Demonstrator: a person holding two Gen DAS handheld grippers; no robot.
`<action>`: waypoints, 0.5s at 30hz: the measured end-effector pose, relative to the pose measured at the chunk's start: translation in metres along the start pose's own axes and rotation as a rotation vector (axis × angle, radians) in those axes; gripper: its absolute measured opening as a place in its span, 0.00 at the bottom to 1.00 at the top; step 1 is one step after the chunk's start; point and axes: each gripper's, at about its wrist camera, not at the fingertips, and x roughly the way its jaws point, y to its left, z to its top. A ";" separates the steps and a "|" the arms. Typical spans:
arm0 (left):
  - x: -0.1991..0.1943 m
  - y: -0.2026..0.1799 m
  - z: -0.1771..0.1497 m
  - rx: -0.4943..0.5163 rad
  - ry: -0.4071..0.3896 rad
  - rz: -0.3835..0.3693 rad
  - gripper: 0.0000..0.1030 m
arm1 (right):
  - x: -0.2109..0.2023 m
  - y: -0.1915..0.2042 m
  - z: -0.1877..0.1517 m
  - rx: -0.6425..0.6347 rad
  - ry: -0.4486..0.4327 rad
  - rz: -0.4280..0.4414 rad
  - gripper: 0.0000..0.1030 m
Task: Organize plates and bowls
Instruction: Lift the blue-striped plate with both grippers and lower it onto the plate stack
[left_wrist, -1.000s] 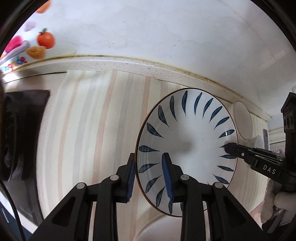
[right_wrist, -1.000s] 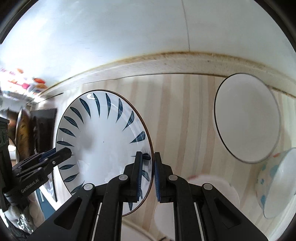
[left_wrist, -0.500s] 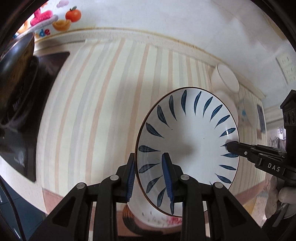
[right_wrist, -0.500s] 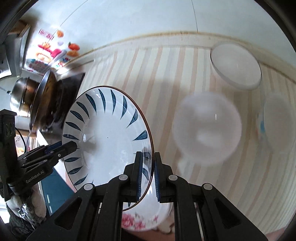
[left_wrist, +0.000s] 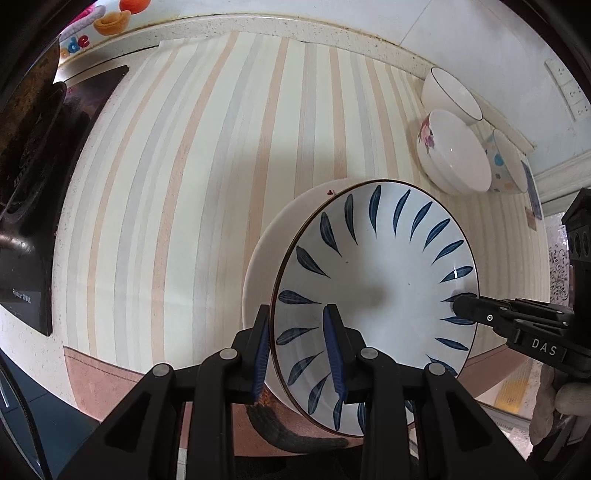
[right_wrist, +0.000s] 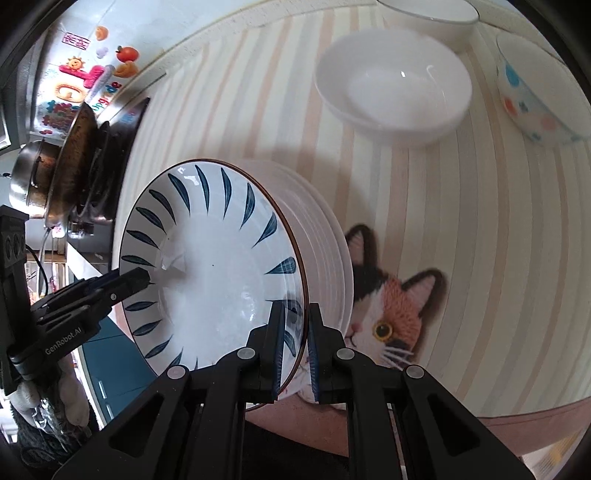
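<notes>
A white plate with blue leaf marks hangs just over a stack of white plates near the counter's front edge. My left gripper is shut on the plate's near rim, one pad inside and one outside. My right gripper is shut on the opposite rim; it shows in the left wrist view as a black tip at the plate's right edge. Three bowls stand at the far right: a white one with a dark rim, a floral white one and a dotted one.
A striped mat covers the counter, with a cat picture beside the plate stack. A black stove with a pan lies at the left. The tiled wall runs behind the bowls. A gloved hand holds the right gripper.
Both grippers carried the blue-leaf plate back from the wall toward the counter's front edge. It now sits over the white plate stack, and the bowls lie farther off.
</notes>
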 end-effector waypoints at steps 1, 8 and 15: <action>0.003 -0.002 0.002 0.005 0.002 0.003 0.24 | 0.002 -0.001 -0.001 0.005 -0.001 0.000 0.13; 0.016 -0.007 0.005 0.029 0.017 0.019 0.24 | 0.010 -0.008 0.003 0.038 -0.009 -0.012 0.13; 0.020 -0.004 0.009 0.027 0.025 0.031 0.24 | 0.015 -0.007 0.010 0.040 -0.008 -0.019 0.13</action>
